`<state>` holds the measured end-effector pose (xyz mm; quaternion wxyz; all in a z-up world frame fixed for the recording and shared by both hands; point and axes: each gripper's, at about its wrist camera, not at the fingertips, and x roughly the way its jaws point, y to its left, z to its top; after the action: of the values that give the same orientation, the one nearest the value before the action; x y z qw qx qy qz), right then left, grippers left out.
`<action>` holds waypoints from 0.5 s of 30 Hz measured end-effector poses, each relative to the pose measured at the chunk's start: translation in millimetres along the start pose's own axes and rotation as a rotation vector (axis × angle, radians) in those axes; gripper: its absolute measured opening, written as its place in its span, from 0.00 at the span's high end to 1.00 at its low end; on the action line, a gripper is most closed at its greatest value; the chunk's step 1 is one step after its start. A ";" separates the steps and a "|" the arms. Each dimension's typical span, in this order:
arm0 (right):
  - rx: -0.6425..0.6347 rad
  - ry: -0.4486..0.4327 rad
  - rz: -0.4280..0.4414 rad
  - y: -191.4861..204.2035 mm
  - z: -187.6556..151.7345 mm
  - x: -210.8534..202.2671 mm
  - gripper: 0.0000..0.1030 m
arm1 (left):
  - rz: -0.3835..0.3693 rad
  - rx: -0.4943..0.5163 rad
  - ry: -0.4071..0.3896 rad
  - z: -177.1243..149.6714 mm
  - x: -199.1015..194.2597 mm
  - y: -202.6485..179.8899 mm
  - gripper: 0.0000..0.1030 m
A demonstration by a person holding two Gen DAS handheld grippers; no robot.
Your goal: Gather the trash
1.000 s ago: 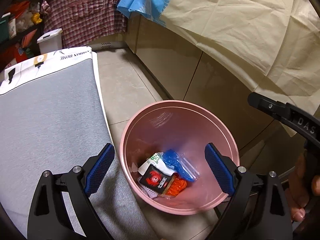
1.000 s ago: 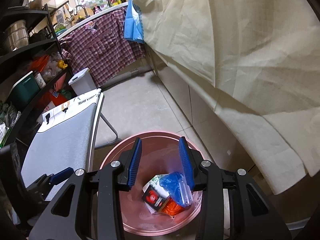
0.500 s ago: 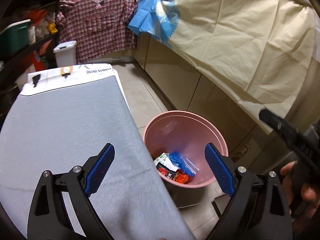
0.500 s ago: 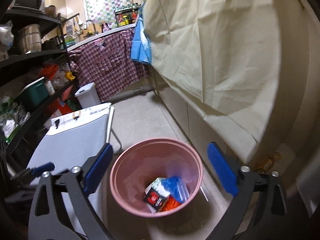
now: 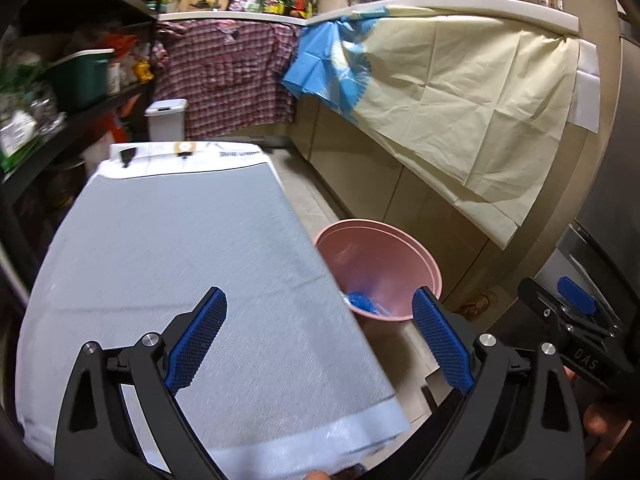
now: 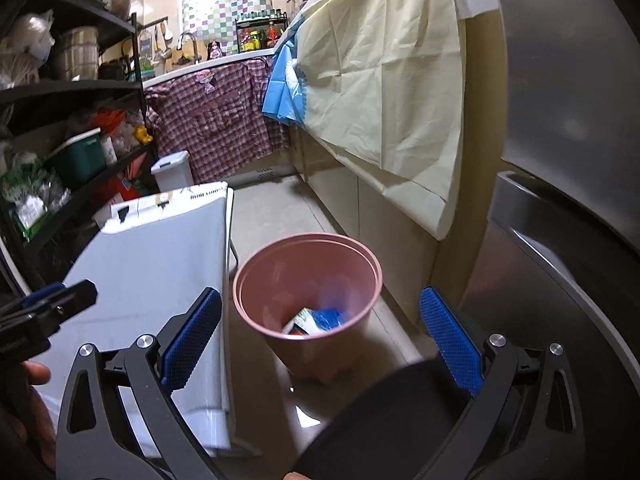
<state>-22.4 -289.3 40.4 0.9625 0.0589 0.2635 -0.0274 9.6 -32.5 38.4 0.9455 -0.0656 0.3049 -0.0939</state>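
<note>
A pink bin (image 6: 308,280) stands on the tiled floor beside the ironing board and holds trash: a blue plastic wrapper (image 6: 330,317), a white-green packet (image 6: 302,318) and something red below. In the left wrist view the pink bin (image 5: 384,264) is partly hidden by the board, with the blue wrapper (image 5: 362,301) showing. My left gripper (image 5: 320,338) is open and empty above the board's near end. My right gripper (image 6: 320,338) stands wide open and empty, back from the bin and above it.
A grey-covered ironing board (image 5: 180,272) fills the left. Cabinets draped with a cream sheet (image 5: 460,92) run along the right, a steel fridge (image 6: 560,160) at near right. Black shelves (image 6: 60,140) with boxes line the left; a white lidded bin (image 6: 172,172) and a checked shirt (image 6: 216,120) lie beyond.
Both grippers have pulled back and up from the bin, which now looks smaller and farther. The right gripper's jaws went from partly closed over the bin to wide open.
</note>
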 end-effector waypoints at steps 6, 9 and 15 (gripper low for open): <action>-0.050 -0.013 -0.045 12.1 -8.3 -3.3 0.05 | 0.062 -0.012 0.026 -24.3 1.5 12.7 0.11; -0.070 -0.011 -0.052 16.7 -10.2 -1.1 0.05 | 0.070 -0.028 0.026 -24.8 2.7 15.8 0.11; -0.093 0.008 -0.054 20.1 -11.2 4.0 0.05 | 0.085 -0.016 0.018 -25.8 3.4 10.3 0.10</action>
<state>-23.0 -268.1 30.8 0.9620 0.0069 0.2698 -0.0411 -1.5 -24.9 13.9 0.9454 -0.0592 0.3164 -0.0518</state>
